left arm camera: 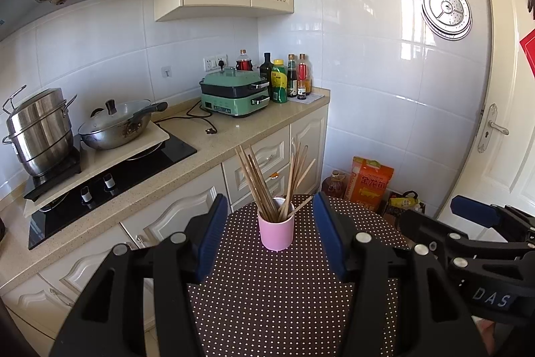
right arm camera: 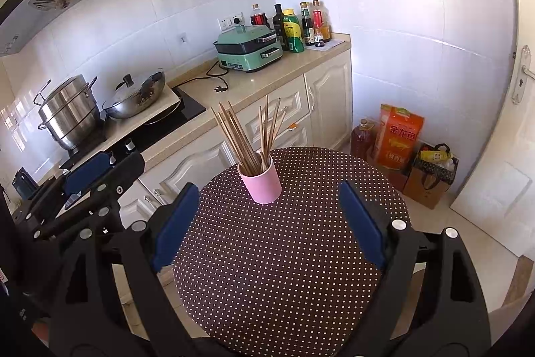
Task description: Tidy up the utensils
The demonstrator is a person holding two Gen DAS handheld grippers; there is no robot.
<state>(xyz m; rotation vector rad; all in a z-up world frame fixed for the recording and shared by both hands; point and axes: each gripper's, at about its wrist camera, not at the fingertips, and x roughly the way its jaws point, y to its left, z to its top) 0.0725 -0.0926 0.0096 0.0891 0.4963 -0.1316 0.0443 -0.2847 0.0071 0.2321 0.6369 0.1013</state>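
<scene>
Chopsticks (left arm camera: 267,179) in pink cup (left arm camera: 276,231) stand beyond both released, empty grippers.

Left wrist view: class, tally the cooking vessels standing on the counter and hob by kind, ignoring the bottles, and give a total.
Stacked steel pot: 1
Lidded wok: 1
Green electric cooker: 1
Total: 3
</scene>
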